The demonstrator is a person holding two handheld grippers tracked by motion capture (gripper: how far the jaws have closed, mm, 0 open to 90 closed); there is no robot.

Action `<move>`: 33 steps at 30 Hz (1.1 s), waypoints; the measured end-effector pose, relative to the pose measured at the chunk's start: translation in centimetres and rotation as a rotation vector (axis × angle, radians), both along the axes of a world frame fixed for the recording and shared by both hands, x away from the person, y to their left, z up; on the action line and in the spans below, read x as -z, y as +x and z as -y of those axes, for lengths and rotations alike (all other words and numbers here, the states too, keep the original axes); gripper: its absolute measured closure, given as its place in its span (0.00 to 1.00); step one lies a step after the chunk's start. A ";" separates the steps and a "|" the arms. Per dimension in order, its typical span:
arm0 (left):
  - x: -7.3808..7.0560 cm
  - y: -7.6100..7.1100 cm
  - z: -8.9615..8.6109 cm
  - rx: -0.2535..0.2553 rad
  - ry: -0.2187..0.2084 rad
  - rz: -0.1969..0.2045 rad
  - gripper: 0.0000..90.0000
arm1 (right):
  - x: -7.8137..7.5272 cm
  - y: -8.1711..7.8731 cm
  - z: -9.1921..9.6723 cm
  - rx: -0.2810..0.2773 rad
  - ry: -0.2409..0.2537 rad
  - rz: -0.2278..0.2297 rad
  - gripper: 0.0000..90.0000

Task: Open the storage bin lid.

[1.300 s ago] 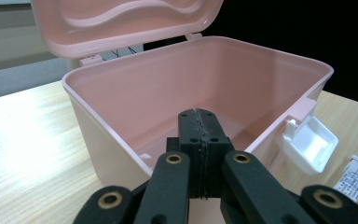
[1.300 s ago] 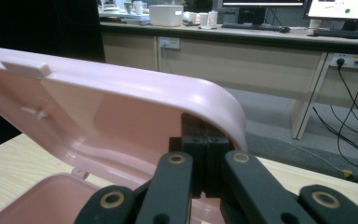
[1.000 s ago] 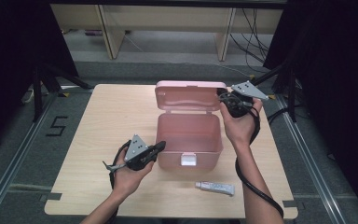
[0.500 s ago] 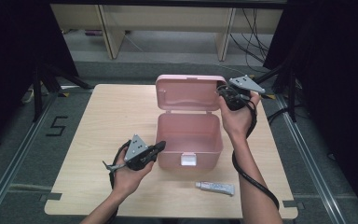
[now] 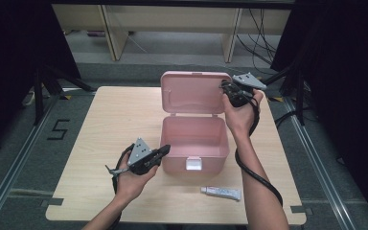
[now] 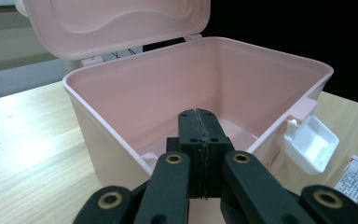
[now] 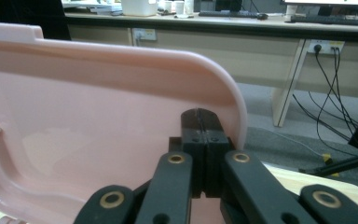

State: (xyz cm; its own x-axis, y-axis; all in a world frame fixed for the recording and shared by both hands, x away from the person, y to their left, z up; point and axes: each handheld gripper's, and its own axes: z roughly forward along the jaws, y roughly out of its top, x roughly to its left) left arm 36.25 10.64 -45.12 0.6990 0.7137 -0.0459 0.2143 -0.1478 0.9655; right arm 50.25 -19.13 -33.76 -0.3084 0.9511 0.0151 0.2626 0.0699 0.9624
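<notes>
Risk lies at our right tool [image 5: 226,89], jaws clenched on nothing beside the raised lid [image 5: 194,93]: a hard push may slam it or skid the box [image 5: 194,143]. Our left tool [image 5: 162,151], likewise clenched empty, meets the box's front wall mid-desk [image 5: 100,134]. Smooth pink plastic, rounded corners, white latch [image 6: 310,142].

A light wooden table [image 5: 105,120] carries the things. A pink box [image 5: 194,143] with its lid raised stands on it a little toward three o'clock of the middle, its white latch [image 5: 193,163] facing six o'clock. A small white tube [image 5: 221,192] lies flat on the tabletop at about five o'clock from the box, near the table's front edge and apart from the box.
</notes>
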 end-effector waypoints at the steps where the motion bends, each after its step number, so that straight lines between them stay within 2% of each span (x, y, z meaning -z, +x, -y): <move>1: 0.0 0.0 0.0 0.000 0.000 0.000 1.00 | 0.2 0.3 0.0 -0.005 -0.007 0.008 1.00; 3: 0.0 0.0 0.0 0.001 -0.001 0.000 1.00 | 0.3 0.5 -0.1 0.006 0.006 -0.010 1.00; 6: 0.0 0.0 0.0 0.000 -0.001 -0.001 1.00 | 0.4 0.7 -0.2 0.012 0.002 -0.024 1.00; 12: 0.0 0.0 0.0 0.001 0.000 0.000 1.00 | 0.5 0.9 -0.3 -0.001 -0.017 -0.018 1.00; 13: 0.0 0.0 0.0 0.001 -0.001 0.000 1.00 | 0.5 0.9 -0.3 0.001 -0.002 -0.027 1.00; 16: 0.0 0.1 0.0 0.001 0.001 0.000 1.00 | 0.4 1.1 -0.3 0.001 -0.010 -0.030 1.00; 19: 0.0 0.1 0.0 0.002 0.004 0.001 1.00 | 0.6 1.5 -0.2 0.000 -0.016 -0.024 1.00; 21: 0.0 0.1 0.0 0.003 0.003 0.000 1.00 | 0.7 1.8 -0.3 0.004 -0.023 -0.033 1.00; 23: 0.0 0.1 0.0 0.003 0.004 0.001 1.00 | 0.9 2.0 -0.4 0.019 -0.002 -0.052 1.00; 27: 0.0 0.1 0.0 0.005 0.003 0.001 1.00 | 1.4 2.8 -0.3 0.025 -0.026 -0.055 1.00; 28: 0.0 0.1 0.0 0.005 0.003 0.001 1.00 | 1.4 2.9 -0.4 0.034 -0.013 -0.067 1.00; 33: 0.0 0.1 0.0 0.005 -0.001 0.001 1.00 | 1.8 3.5 -0.5 0.044 -0.016 -0.085 1.00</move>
State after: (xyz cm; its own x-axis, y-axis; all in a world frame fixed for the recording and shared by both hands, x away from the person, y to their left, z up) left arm 36.40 10.62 -45.15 0.7026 0.7101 -0.0459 0.2129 -0.1482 0.9658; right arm 53.76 -18.62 -35.54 -0.2646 0.9640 0.0244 0.3464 0.0714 0.9354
